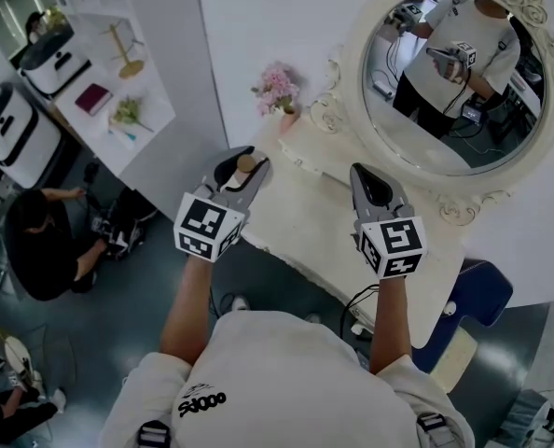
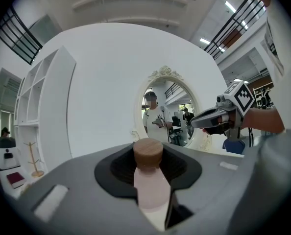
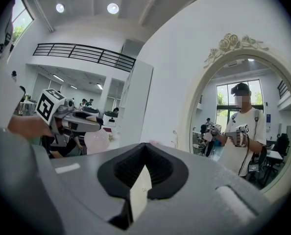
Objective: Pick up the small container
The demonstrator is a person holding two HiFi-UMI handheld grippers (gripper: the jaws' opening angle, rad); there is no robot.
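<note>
The small container (image 1: 246, 163) is a pale pink bottle (image 2: 148, 187) with a round wooden cap (image 2: 148, 153). My left gripper (image 1: 241, 169) is shut on it: the bottle stands upright between the black pads (image 2: 118, 168), lifted off the white dressing table (image 1: 305, 208). The right gripper view shows the bottle (image 3: 97, 141) hanging under the left gripper (image 3: 74, 122). My right gripper (image 1: 371, 188) hovers over the tabletop to the right, its jaws closed tip to tip with nothing between them (image 3: 144, 173).
An oval mirror (image 1: 459, 73) in an ornate white frame stands at the back of the table. Pink flowers in a vase (image 1: 277, 87) sit at the table's far left corner. A blue stool (image 1: 477, 297) stands below right. A person (image 1: 39, 241) sits on the floor at left.
</note>
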